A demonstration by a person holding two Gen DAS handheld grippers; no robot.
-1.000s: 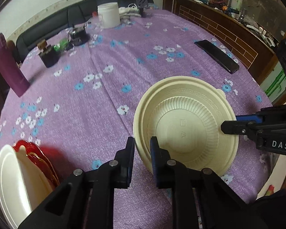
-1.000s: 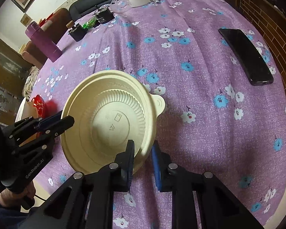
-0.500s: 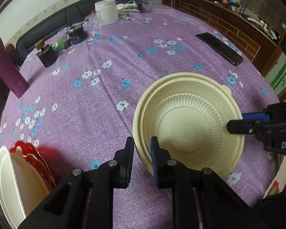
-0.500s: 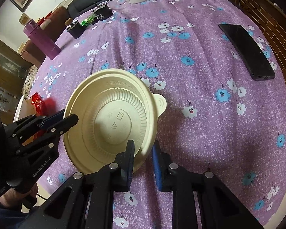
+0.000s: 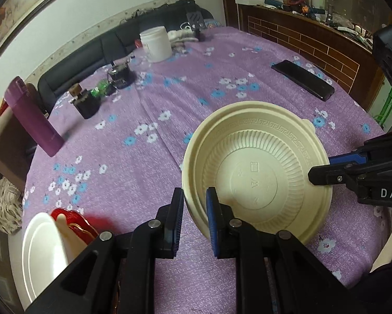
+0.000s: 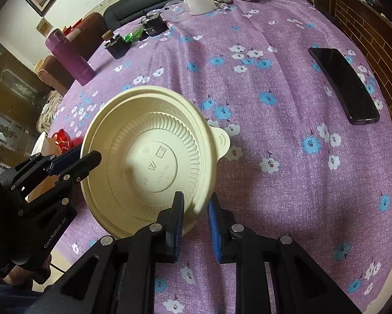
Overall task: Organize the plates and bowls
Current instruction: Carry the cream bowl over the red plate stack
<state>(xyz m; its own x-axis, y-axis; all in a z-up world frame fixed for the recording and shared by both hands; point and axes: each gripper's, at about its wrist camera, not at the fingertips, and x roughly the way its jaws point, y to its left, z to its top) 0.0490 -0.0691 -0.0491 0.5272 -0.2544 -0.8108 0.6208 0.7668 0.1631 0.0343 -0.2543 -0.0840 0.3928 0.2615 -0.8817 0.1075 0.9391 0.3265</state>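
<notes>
Cream bowl (image 5: 256,172), upside down, is up off the purple floral tablecloth (image 5: 143,157) near the table's front edge, higher than a second ago. Left gripper (image 5: 194,219) clamps its near rim; right gripper (image 6: 194,225) pinches the opposite rim. At the table's left edge wait the white plate (image 5: 38,251) and red dish (image 5: 70,216), so stacking there looks next.

A purple flowered cloth (image 5: 169,157) covered the counter. Beyond its far edge stood a black sofa (image 5: 96,52) against a white wall (image 5: 117,2). To the right ran a cluttered, brick-patterned wooden cabinet (image 5: 300,31).
</notes>
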